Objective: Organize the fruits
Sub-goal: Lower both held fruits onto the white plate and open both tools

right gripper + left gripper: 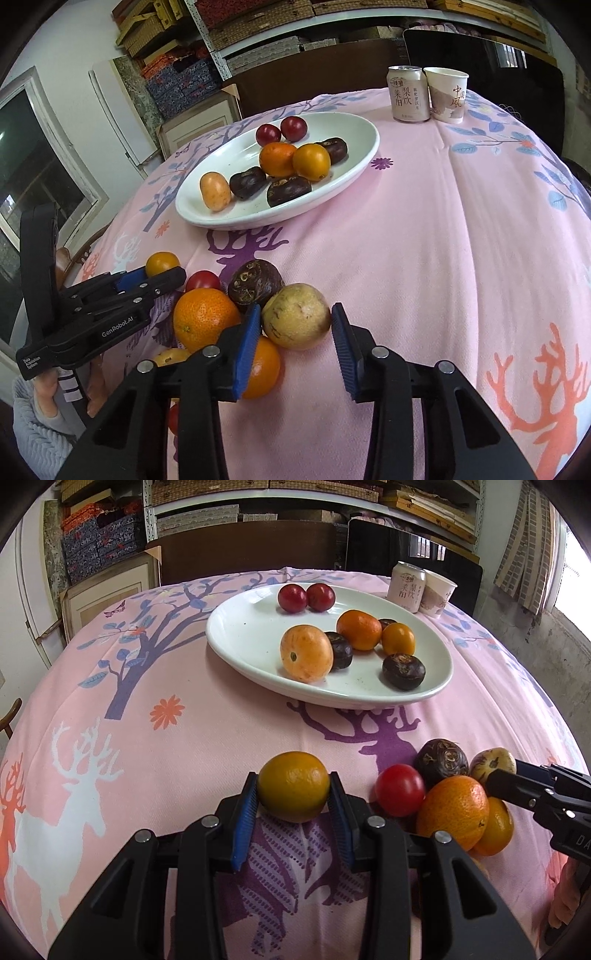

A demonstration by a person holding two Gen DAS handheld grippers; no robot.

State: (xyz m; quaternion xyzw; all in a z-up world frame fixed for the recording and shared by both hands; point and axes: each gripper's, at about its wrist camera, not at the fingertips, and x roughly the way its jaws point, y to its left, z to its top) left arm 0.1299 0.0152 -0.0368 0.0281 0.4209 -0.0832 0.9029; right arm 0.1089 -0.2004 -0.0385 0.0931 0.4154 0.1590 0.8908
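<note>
My left gripper (293, 788) is shut on a yellow-green citrus fruit (293, 785) just above the pink tablecloth; it also shows in the right wrist view (161, 263). My right gripper (295, 321) is open, its blue pads either side of a pale yellow-brown fruit (296, 321) that rests on the cloth. Beside it lie an orange (205, 317), a dark water chestnut (254, 281), a red tomato (202, 281) and another orange (263, 367). The white oval plate (243, 635) farther back holds several fruits.
A drink can (408, 94) and a paper cup (448, 95) stand at the far right of the table. Chairs and shelves of boxes stand behind the table. The person's hand shows at the lower left of the right wrist view.
</note>
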